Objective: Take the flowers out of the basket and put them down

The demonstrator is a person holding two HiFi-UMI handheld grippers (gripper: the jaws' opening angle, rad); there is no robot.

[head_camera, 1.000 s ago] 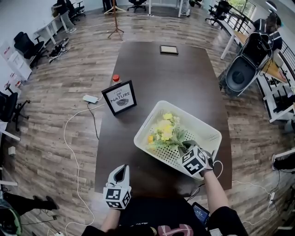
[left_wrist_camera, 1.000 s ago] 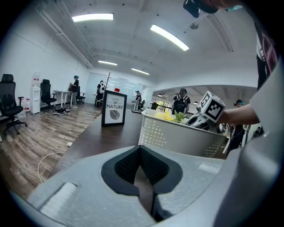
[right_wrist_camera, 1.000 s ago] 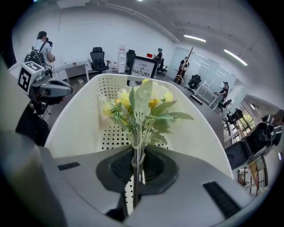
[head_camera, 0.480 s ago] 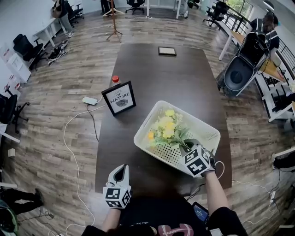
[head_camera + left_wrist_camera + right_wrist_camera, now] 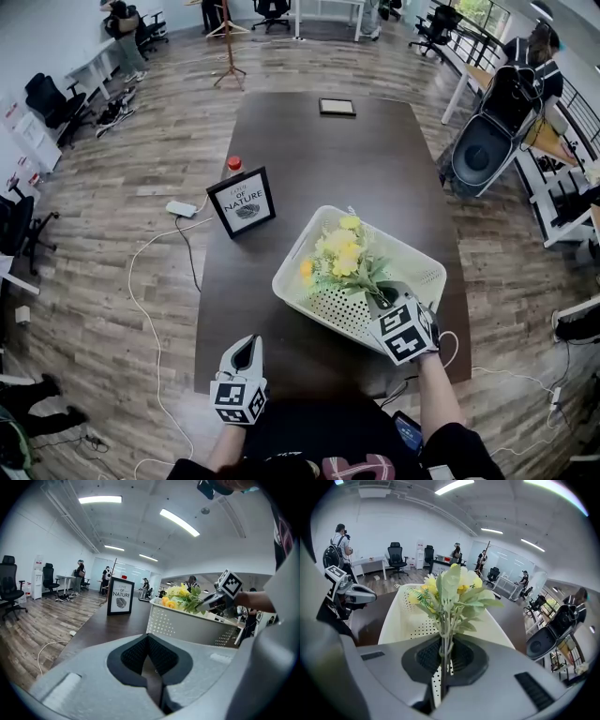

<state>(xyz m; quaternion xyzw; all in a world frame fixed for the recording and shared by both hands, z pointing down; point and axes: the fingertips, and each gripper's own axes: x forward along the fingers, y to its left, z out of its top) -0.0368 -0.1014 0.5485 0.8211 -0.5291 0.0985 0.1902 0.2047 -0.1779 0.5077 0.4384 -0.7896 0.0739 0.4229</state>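
Dark wooden counter (image 5: 309, 159) in an open office. My right claw (image 5: 378, 302) is clamped on the flowers' (image 5: 339, 258) stems, which run up and away from me, with the blooms over the white basket (image 5: 337, 312). My left claw (image 5: 246, 347) is closed, empty, and farther off.

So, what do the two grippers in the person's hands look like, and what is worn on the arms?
The left gripper and the right gripper each have a light grey body. Their jaws carry black ribbed pads. Each bears a white cube with black square markers. The person wears dark sleeves that leave the forearms bare.
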